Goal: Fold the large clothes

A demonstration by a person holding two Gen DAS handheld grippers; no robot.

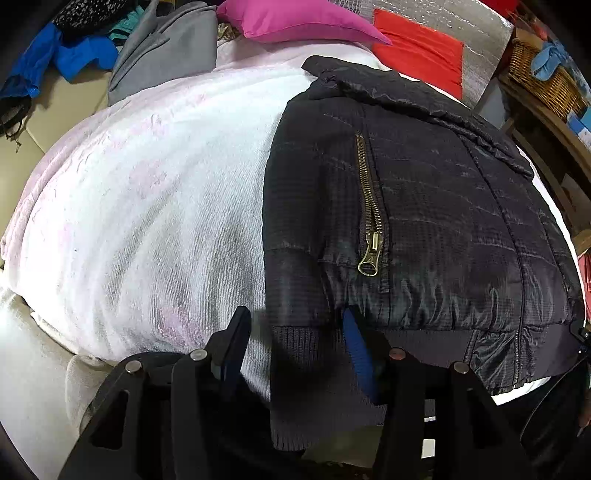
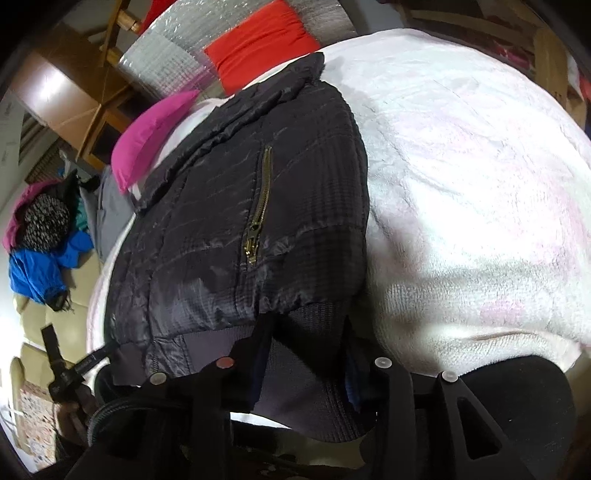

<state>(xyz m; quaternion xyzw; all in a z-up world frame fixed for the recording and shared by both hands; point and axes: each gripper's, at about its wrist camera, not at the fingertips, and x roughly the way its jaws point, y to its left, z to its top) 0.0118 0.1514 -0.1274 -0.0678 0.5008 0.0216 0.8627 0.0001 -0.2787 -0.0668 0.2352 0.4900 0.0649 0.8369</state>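
Observation:
A black quilted jacket (image 1: 424, 203) with a brass pocket zipper (image 1: 371, 221) lies flat on a white and pink fleece blanket (image 1: 147, 184). Its ribbed knit hem (image 1: 306, 369) hangs toward me at the near edge. My left gripper (image 1: 295, 339) is open and straddles the hem's left corner. White blanket shows between the left finger (image 1: 236, 332) and the cloth, while the blue pad (image 1: 356, 350) rests against the fabric. In the right wrist view the same jacket (image 2: 240, 177) fills the left half. My right gripper (image 2: 306, 339) is shut on the ribbed hem (image 2: 306, 387).
A pink cushion (image 1: 295, 18) and a red cushion (image 1: 421, 48) lie beyond the jacket collar against a silver quilted mat (image 1: 480, 29). A grey garment (image 1: 166, 48) and blue clothing (image 1: 62, 55) are piled far left. A wicker basket (image 1: 543, 77) sits on wooden furniture to the right.

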